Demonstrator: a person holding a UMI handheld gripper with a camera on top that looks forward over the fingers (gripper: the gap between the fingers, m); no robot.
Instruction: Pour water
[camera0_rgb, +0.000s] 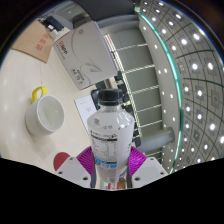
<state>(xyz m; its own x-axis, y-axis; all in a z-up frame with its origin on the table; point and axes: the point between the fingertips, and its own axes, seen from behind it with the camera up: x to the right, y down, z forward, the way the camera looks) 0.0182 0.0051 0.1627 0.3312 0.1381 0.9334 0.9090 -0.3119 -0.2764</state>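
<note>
A clear plastic water bottle (111, 125) with a dark cap and a white label stands upright between my fingers, lifted above the table. My gripper (111, 160) is shut on the bottle, and the magenta pads (92, 160) press on its lower body from both sides. To the left of the bottle, down on the pale table (30, 80), sits a white cup (47, 116) with a yellow handle, seen from above and apart from the bottle.
A white box (85, 50) with print on it lies beyond the bottle. A brown cardboard box (40, 42) sits further left at the back. A shelf unit and a ceiling with rows of lights curve round on the right.
</note>
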